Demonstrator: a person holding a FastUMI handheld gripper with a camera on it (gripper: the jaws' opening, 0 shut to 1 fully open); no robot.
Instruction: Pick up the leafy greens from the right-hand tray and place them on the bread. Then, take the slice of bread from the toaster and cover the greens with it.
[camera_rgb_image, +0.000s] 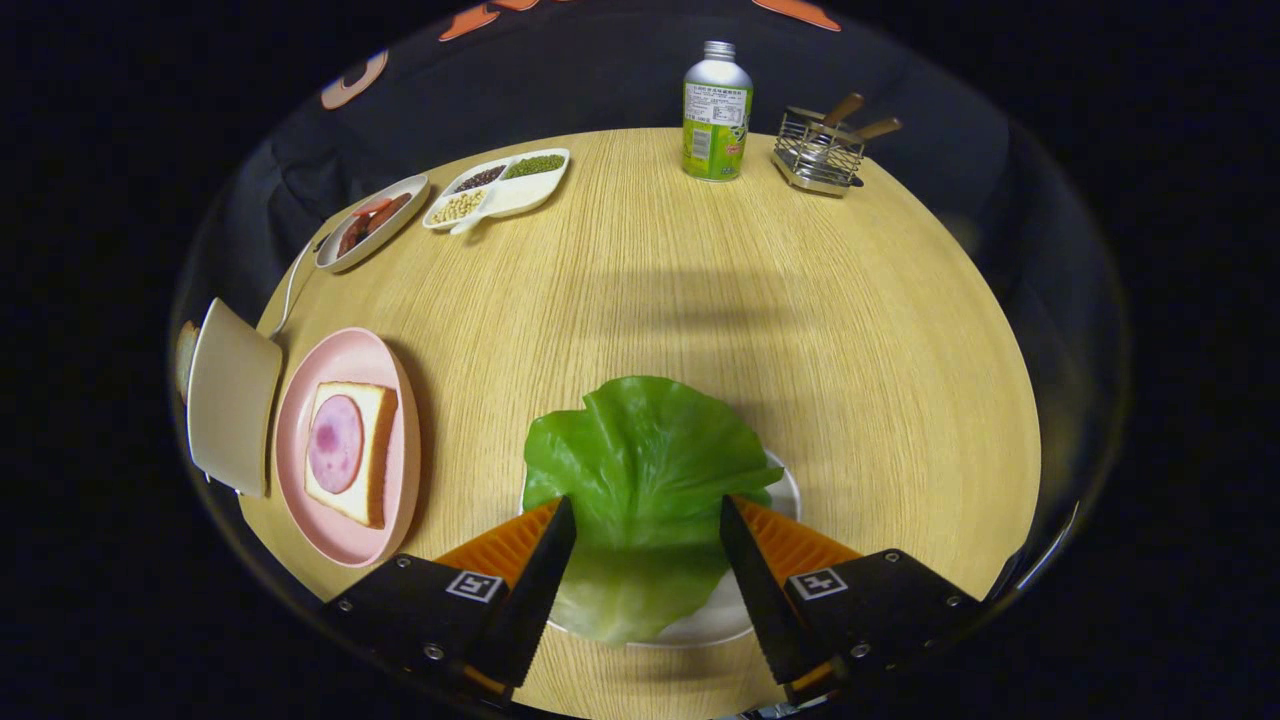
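Jaws (647, 515) spread open over a green lettuce leaf (640, 480), 1 finger at each side, not pressing it. Leaf lying on a white tray (745, 610) on the wooden tabletop (700, 300). Off to the left, bread with ham (348, 450) on a pink plate (300, 500), beside a cream toaster (232, 398).

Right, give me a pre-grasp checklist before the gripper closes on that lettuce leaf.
1. Fingers open: ok. The gripper stands spread, one finger on each side of the green lettuce leaf.
2. Leaf between fingers: ok. It lies on the white tray.
3. Fingers touching the leaf: cannot tell; height above it is unclear.
4. Target ready: ok. The bread slice with a round ham slice sits on the pink plate, uncovered.
5. Path to plate: ok, bare wooden table between.
6. Second slice in the beige toaster: cannot tell.
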